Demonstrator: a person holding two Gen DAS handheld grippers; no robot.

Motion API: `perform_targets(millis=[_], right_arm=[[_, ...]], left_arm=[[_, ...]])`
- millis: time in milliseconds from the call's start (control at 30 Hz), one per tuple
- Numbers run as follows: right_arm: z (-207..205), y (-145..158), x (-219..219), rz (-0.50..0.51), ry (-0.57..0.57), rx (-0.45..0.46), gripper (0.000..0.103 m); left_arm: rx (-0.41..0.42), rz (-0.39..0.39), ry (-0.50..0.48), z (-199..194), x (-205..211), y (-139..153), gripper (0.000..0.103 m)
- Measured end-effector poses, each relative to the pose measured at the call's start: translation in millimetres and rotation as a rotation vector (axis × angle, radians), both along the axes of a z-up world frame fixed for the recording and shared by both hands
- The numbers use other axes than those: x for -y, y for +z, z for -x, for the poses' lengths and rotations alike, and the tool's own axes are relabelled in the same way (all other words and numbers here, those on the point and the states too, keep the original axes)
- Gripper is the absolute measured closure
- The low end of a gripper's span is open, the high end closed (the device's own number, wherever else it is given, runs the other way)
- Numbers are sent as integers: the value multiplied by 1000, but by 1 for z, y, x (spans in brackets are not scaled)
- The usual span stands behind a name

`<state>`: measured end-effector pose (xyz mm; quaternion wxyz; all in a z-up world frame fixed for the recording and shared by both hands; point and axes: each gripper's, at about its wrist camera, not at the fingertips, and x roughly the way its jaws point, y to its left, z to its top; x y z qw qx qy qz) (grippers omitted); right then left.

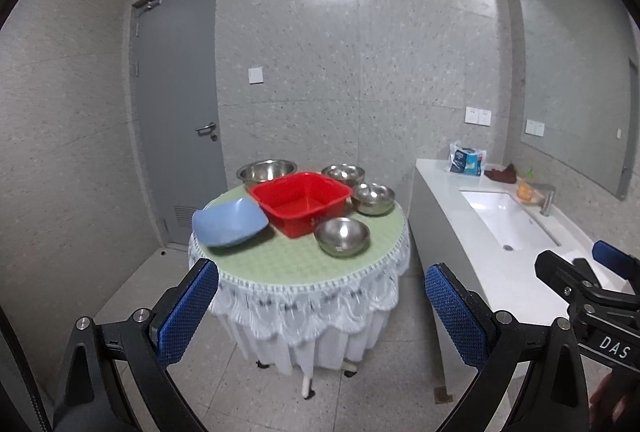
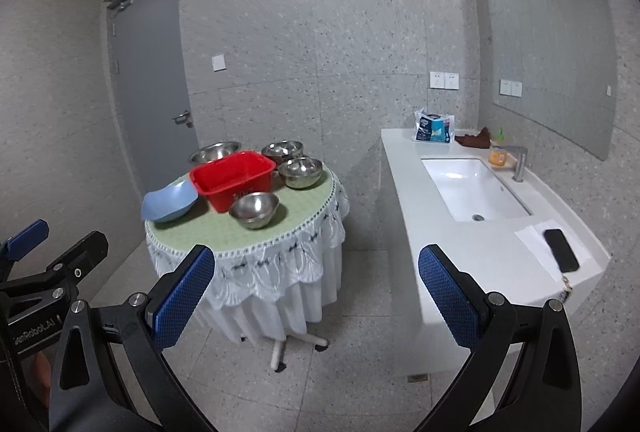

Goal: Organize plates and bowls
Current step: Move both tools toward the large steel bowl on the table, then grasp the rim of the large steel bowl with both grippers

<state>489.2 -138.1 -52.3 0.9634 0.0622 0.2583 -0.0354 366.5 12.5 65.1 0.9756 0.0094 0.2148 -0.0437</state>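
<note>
Gaping empty-handed, both claws (image 1: 322, 312) (image 2: 316, 302); red basin (image 1: 301, 201), steel bowls (image 1: 342, 241) all empty.

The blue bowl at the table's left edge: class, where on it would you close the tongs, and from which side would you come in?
Grip the blue bowl by its thin raised rim on the near side, one finger inside and one outside. It sits tilted, touching or nearly touching the red basin, so that side is crowded. Probably come from the front left with the left tongs, which are open.
</note>
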Motion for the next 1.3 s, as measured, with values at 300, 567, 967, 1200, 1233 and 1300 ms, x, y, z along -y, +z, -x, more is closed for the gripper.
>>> perform_targets(millis=[300, 567, 967, 1200, 1233, 1300], right_arm=[[-117, -5, -37, -33, 15, -26, 0], [-228, -3, -79, -50, 152, -24, 0], [-457, -21, -129, -72, 393, -103, 0], [-601, -59, -142, -133, 467, -288, 0], [-624, -68, -146, -125, 467, -311, 0], [-654, -81, -150, -119, 464, -349, 0]], left_arm=[[-1, -14, 28, -142, -58, -1, 1], [-34, 5, 137, -249, -88, 7, 1], [-134, 35, 271, -508, -114, 5, 1], [-272, 68, 288, -691, -147, -16, 1], [-300, 65, 286, -718, -152, -24, 1], [-361, 62, 290, -764, -163, -40, 1]])
